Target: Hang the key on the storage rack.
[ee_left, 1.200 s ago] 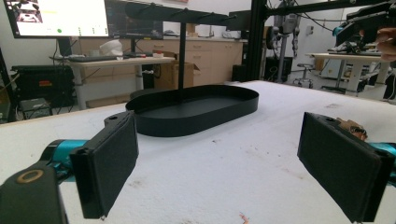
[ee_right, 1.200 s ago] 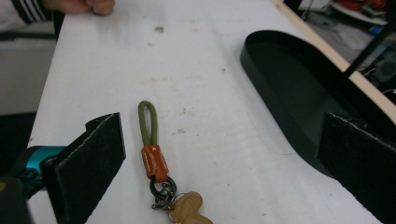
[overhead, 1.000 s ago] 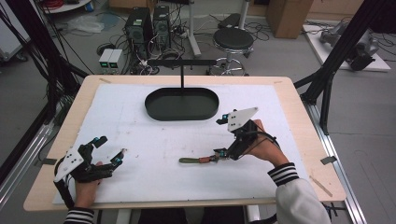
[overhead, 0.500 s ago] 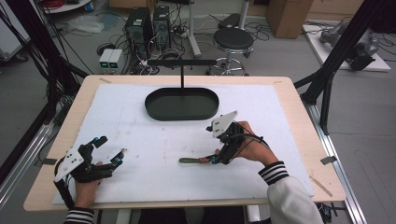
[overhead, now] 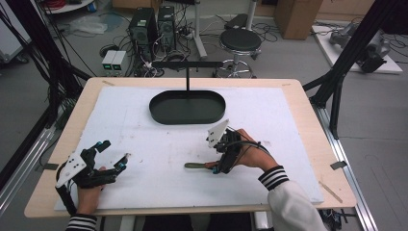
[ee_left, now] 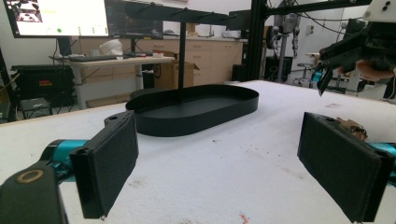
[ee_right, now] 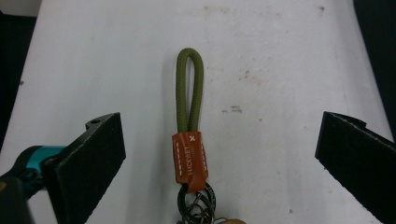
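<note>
One white mat [overhead: 144,144], wide bare stretches left and front. One black oval tray [overhead: 187,107] with stand, toward the far edge. Two grippers: left gripper [overhead: 113,155] front-left, jaws spread; right gripper [overhead: 217,168] spread astride one olive cord keychain [ee_right: 189,135] lying centre-front.

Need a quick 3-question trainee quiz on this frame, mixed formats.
1. True or false: the right tool is shut on the key strap.
2. The black oval tray holds: A) the key strap B) nothing visible C) a cup.
3. Fill in: in the right gripper view, the strap's green loop points ____ from the tool, the brown leather tab nearer it.

Key: 1 false, its jaws stand open either side of the strap. 2 B. 3 away.
</note>
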